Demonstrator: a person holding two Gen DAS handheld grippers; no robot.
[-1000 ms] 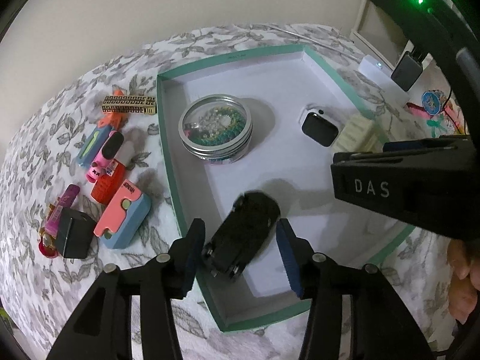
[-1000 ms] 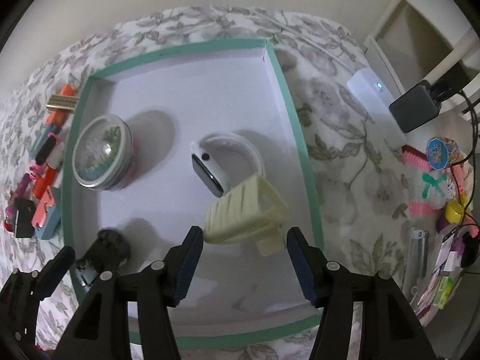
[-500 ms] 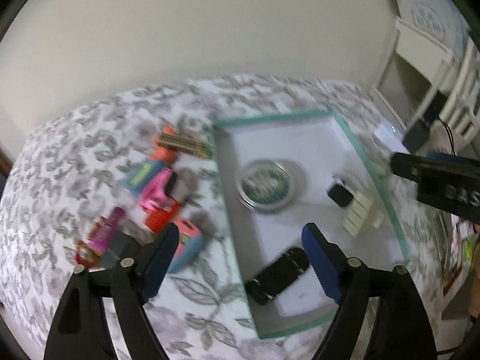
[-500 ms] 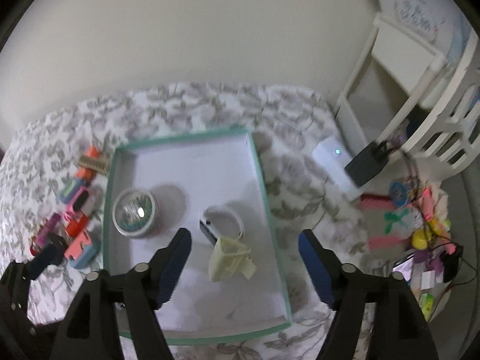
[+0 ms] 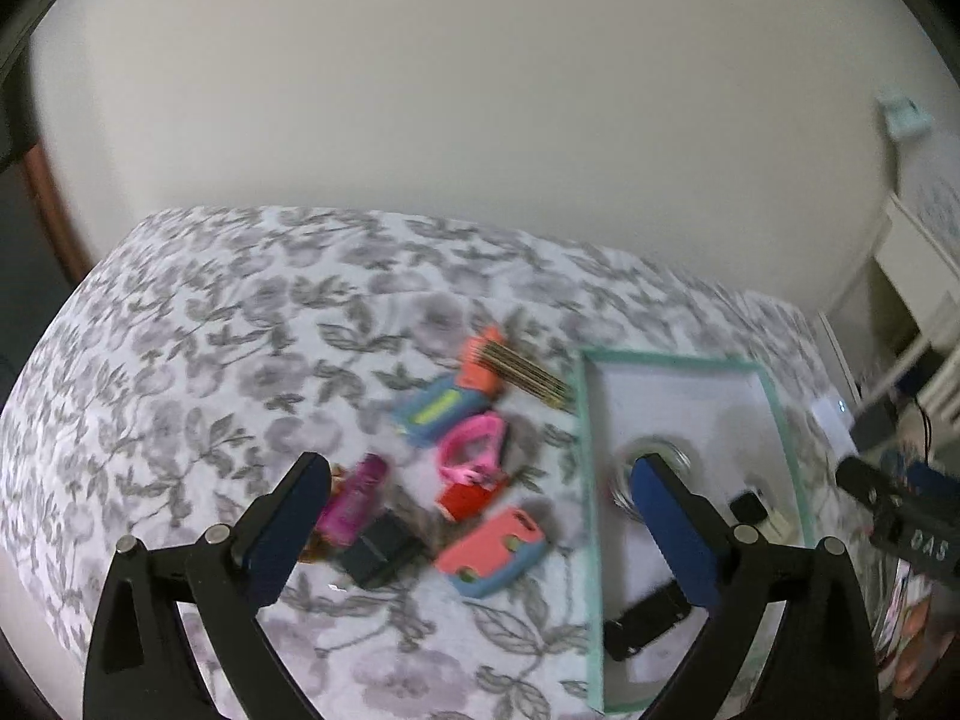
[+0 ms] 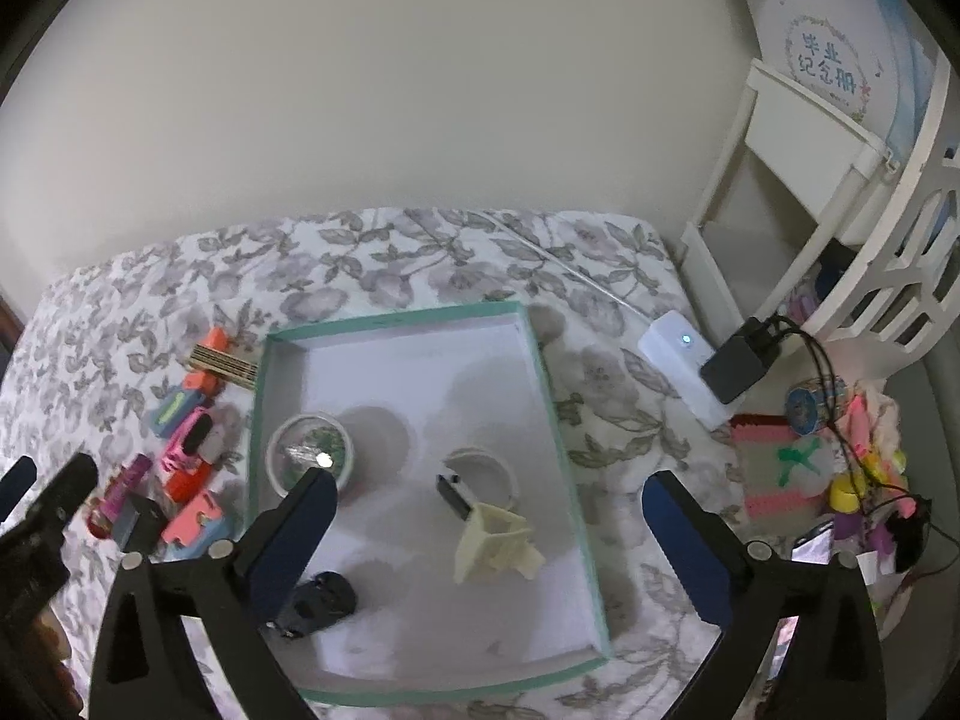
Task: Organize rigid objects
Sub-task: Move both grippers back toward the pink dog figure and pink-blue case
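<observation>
A white tray with a teal rim lies on the floral bed cover. In it are a round bead tin, a smartwatch, a cream plastic piece and a black toy car. My right gripper hovers high over the tray, its jaws opening with nothing between them. My left gripper hangs above the loose items left of the tray, jaws opening and empty. Below it lie a pink-and-blue case, a black cube and a magenta tube.
More small things sit by the tray's far left corner: a blue case, an orange piece, a gold striped bar. A white power strip, a black adapter, colourful clutter and a white shelf crowd the right.
Both grippers widened and rose. The left one left the black car in the tray and swung left over the loose items. The right one lifted away from the cream piece.
</observation>
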